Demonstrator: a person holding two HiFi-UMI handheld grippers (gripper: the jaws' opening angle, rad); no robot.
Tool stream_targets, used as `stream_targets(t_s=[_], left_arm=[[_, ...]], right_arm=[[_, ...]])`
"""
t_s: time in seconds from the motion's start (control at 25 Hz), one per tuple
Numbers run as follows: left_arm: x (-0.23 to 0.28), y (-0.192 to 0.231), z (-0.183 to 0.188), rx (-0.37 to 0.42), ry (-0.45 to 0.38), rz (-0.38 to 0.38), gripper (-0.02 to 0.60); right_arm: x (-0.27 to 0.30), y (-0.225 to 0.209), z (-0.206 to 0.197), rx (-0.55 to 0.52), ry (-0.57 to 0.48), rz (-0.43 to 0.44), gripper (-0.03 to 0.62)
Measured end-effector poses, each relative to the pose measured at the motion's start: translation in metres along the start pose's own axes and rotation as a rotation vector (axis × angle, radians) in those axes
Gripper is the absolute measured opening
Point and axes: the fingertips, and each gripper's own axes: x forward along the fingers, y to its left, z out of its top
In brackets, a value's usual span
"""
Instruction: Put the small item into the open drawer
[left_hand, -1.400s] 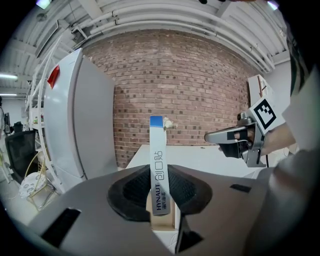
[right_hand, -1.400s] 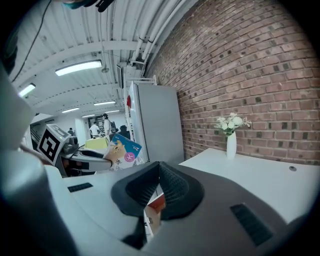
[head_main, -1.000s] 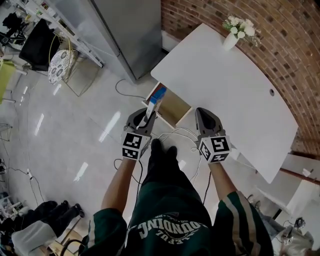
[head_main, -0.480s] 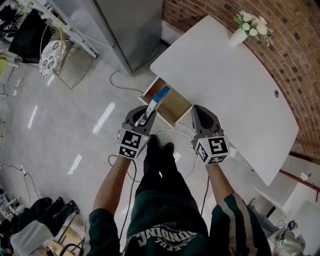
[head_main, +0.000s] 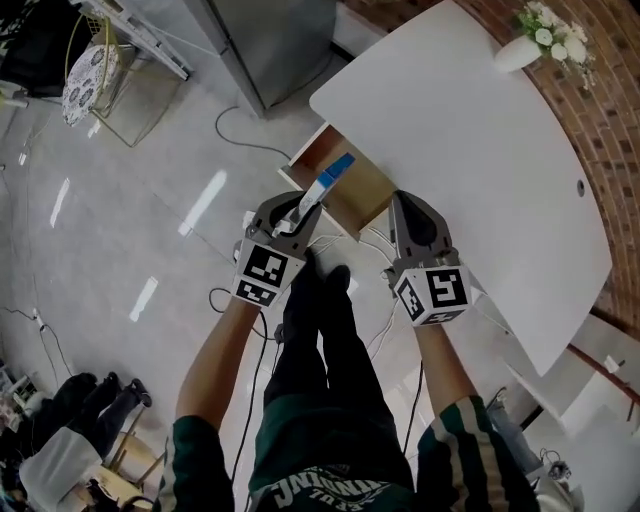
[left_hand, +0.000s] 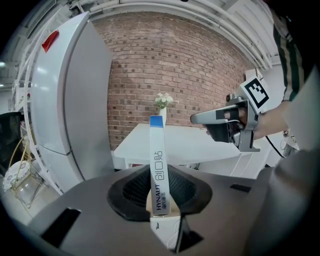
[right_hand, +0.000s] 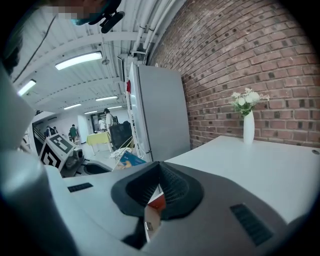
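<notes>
A thin white box with a blue end (head_main: 327, 183) is the small item, and my left gripper (head_main: 290, 222) is shut on its lower end. Its blue tip reaches over the open wooden drawer (head_main: 368, 197) under the white table (head_main: 470, 140). In the left gripper view the box (left_hand: 158, 165) stands upright between the pads of the left gripper (left_hand: 159, 189). My right gripper (head_main: 412, 232) hovers just right of the drawer, jaws closed together with nothing held. In the right gripper view the box's blue end (right_hand: 129, 161) shows to the left.
A vase of white flowers (head_main: 540, 35) stands at the table's far corner by the brick wall. A grey refrigerator (head_main: 265, 40) stands left of the table. Cables (head_main: 370, 250) lie on the floor under the grippers, beside the person's legs (head_main: 315, 330).
Both grippers have moved forward toward the drawer. The box's blue end now sits over the drawer opening instead of at its front edge.
</notes>
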Motion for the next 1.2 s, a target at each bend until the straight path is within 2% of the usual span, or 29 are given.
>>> stream_targets(t_s=[0.4, 0.92, 1.2], left_arm=[[0.034, 0.001, -0.047, 0.000, 0.013, -0.021, 0.097], [0.090, 0.003, -0.101, -0.063, 0.031, -0.039, 0.097], [0.118, -0.009, -0.125, -0.085, 0.099, -0.081, 0.097]], right_arm=[[0.019, 0.001, -0.075, -0.009, 0.066, 0.010, 0.024], [0.058, -0.004, -0.171, 0.012, 0.160, -0.036, 0.025], [0.057, -0.018, -0.197, 0.015, 0.196, -0.056, 0.023]])
